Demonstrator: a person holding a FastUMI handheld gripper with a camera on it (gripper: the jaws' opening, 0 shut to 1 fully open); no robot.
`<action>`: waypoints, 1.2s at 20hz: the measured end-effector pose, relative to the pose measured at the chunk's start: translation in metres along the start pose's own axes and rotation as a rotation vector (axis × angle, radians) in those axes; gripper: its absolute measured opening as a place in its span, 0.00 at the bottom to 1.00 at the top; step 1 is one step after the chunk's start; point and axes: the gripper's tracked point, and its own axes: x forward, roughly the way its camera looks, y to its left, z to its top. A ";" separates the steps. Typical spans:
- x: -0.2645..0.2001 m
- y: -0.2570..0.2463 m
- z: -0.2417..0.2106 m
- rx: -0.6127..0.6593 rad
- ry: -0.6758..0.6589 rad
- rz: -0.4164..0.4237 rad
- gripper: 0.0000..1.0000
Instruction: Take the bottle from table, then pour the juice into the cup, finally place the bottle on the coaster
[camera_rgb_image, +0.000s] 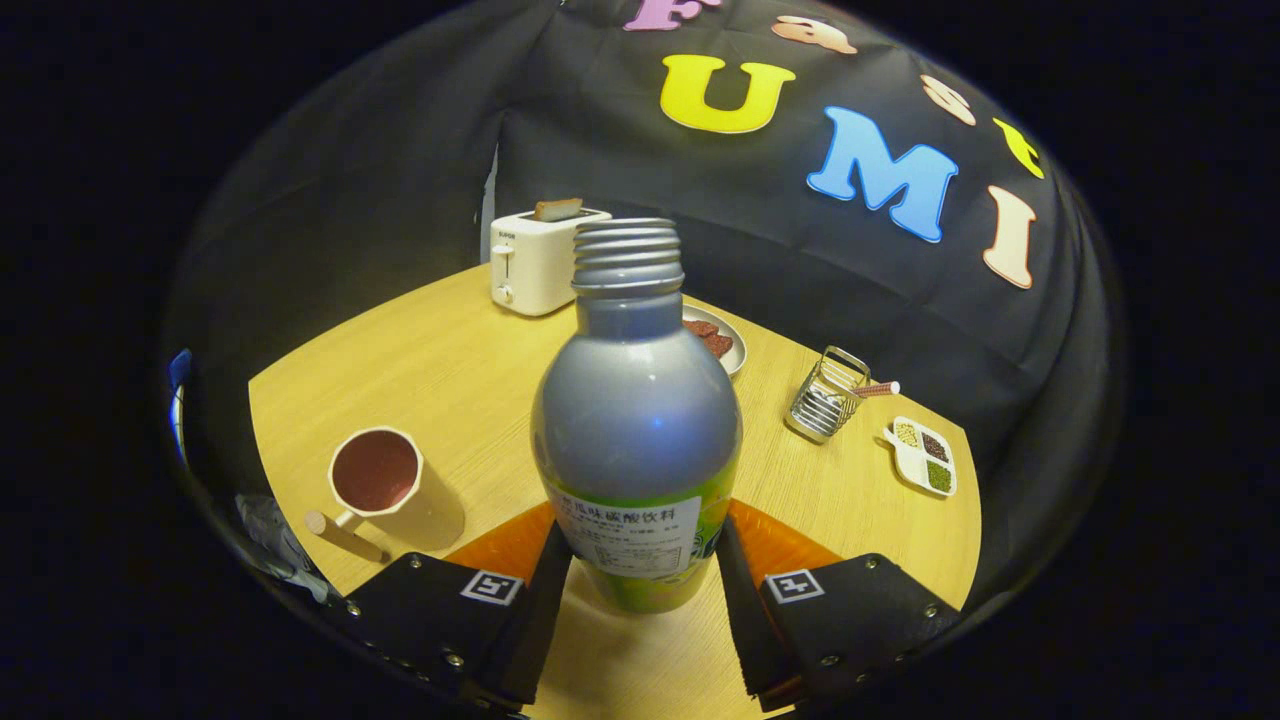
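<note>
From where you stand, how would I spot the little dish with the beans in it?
Start at the round wooden table and find the bottle between the tool's fingers. Beyond it and to the right stands a wire rack; the dish lies just past that, near the table's edge. It alone is white, flat, and split into compartments of coloured grains.

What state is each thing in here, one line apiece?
bottle: upright, cap off, between the fingers.
gripper: fingers closed on the bottle's lower body.
cup: upright on the table, dark liquid inside.
toaster: a slice sticking up from the slot.
plate: holds dark pieces.
wire rack: standing.
divided dish: compartments filled.
</note>
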 end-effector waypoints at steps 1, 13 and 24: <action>0.003 -0.003 0.004 0.025 -0.015 0.005 0.74; 0.046 -0.030 0.032 0.180 -0.130 0.008 0.73; 0.088 -0.042 0.024 0.189 -0.170 -0.030 0.75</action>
